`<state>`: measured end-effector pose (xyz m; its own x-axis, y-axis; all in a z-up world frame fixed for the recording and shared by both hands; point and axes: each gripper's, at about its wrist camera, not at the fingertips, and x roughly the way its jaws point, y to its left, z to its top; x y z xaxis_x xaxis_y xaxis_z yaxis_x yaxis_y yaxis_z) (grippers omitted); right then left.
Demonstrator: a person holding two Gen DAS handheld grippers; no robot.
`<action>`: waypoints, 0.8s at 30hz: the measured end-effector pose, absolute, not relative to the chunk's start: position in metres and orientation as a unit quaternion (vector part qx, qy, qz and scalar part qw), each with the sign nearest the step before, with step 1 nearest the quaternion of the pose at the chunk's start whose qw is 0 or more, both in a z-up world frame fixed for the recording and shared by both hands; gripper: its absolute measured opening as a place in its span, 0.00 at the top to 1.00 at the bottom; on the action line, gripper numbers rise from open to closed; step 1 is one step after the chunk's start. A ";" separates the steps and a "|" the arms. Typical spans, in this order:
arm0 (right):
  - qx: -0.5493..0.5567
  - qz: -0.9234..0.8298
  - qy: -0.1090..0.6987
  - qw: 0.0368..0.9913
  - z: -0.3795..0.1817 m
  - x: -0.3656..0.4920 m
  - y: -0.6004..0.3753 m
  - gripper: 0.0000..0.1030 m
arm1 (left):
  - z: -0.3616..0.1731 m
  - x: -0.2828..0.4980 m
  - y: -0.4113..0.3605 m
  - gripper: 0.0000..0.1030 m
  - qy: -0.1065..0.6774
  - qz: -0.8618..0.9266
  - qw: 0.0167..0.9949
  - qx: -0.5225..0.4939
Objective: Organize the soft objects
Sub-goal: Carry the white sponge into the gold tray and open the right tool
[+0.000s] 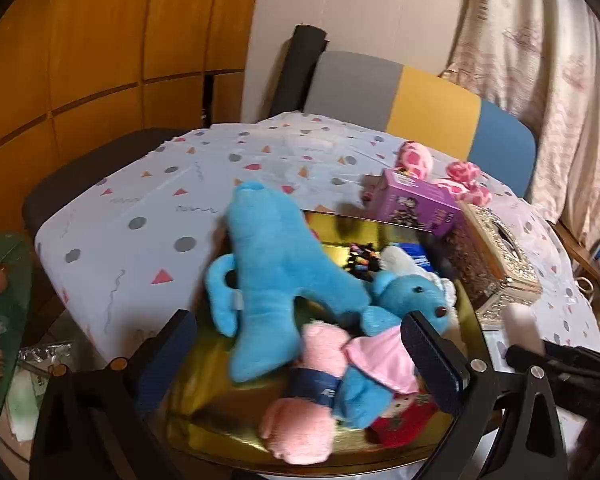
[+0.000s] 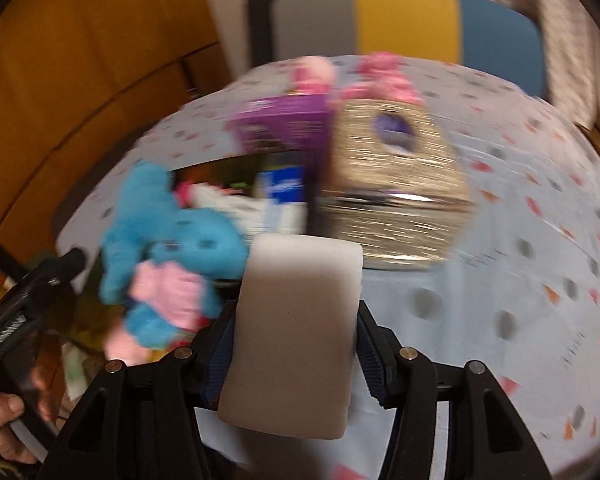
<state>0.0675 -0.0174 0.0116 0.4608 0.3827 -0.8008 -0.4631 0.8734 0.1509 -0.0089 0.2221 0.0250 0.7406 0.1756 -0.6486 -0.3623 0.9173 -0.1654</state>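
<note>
Plush toys lie heaped in the gold tray. My left claw gapes wide above them, gripping nothing; my right claw clamps a white foam block. Blur smears the purple box, its print unreadable.

You see a patterned tablecloth over the table, a purple box beside a glittery tissue box, a grey, yellow and blue chair back behind, wooden panelling left, a curtain right.
</note>
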 end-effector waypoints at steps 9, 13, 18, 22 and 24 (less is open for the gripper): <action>-0.128 0.269 0.488 0.821 -0.030 0.069 0.049 0.45 | 0.021 -0.011 0.235 0.00 0.339 0.177 0.913 -0.142; -0.138 0.269 0.481 0.823 -0.033 0.068 0.045 0.41 | 0.025 -0.011 0.228 0.00 0.332 0.175 0.918 -0.129; -0.118 0.282 0.476 0.825 -0.032 0.063 0.036 0.35 | 0.029 -0.010 0.219 0.00 0.327 0.167 0.922 -0.125; -0.104 0.284 0.443 0.844 -0.021 0.049 0.025 0.26 | 0.030 -0.009 0.212 0.00 0.330 0.161 0.921 -0.127; -0.083 0.279 0.429 0.855 -0.014 0.042 0.014 0.25 | 0.030 -0.009 0.206 0.00 0.333 0.159 0.921 -0.124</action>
